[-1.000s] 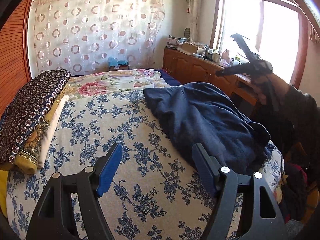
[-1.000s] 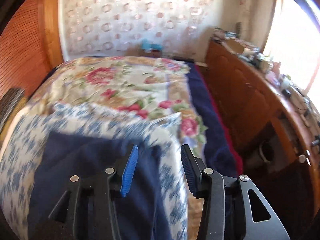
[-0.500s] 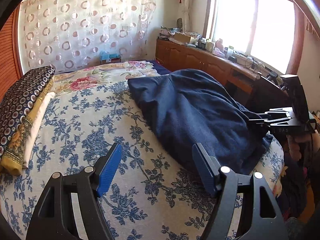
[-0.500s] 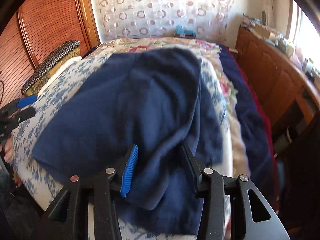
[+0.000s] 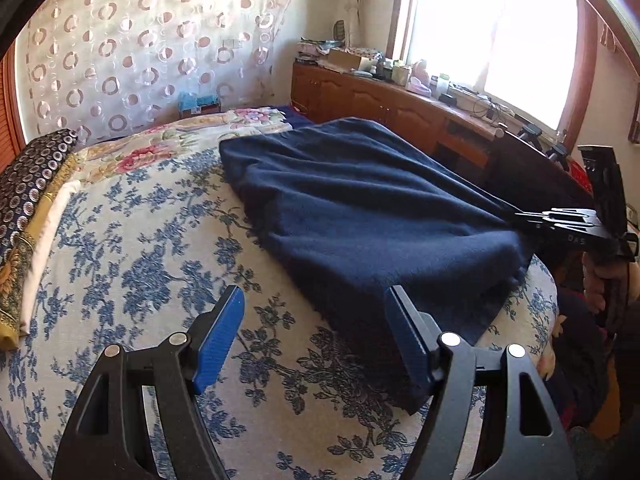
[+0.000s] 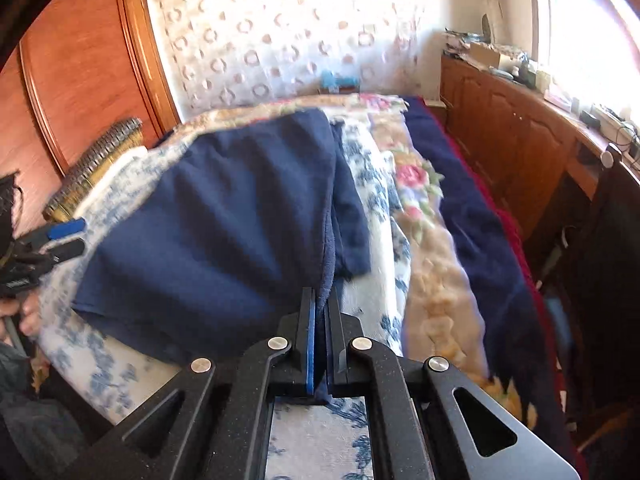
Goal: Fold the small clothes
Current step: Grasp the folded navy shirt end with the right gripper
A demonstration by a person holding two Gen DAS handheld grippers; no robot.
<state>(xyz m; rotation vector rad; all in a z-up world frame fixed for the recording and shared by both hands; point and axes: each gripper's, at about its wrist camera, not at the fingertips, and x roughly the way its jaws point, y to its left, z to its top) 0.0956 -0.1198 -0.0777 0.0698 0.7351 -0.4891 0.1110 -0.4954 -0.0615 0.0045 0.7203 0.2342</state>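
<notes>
A navy blue garment (image 5: 360, 208) lies spread on the bed's blue-flowered cover (image 5: 140, 272). My left gripper (image 5: 315, 296) hovers open just above the cover, its right finger over the garment's near corner and nothing between the pads. At the garment's right edge my right gripper (image 5: 520, 216) comes in from the side. In the right wrist view its jaws are closing tight on a fold of the garment's edge (image 6: 328, 272), and its tips (image 6: 319, 296) pinch the fabric. The garment (image 6: 224, 220) stretches away from there. The left gripper (image 6: 76, 238) shows at the far left.
Stacked pillows (image 5: 28, 200) line the bed's left side. A flowered quilt (image 5: 180, 140) lies at the far end. A wooden cabinet (image 5: 380, 100) with clutter runs under the window on the right. A wooden wardrobe (image 6: 80, 60) stands at the left. A hand (image 5: 596, 280) grips the right tool.
The right gripper swung down from over the far part of the bed to the garment's edge and closed on it. The left gripper edged closer to the garment.
</notes>
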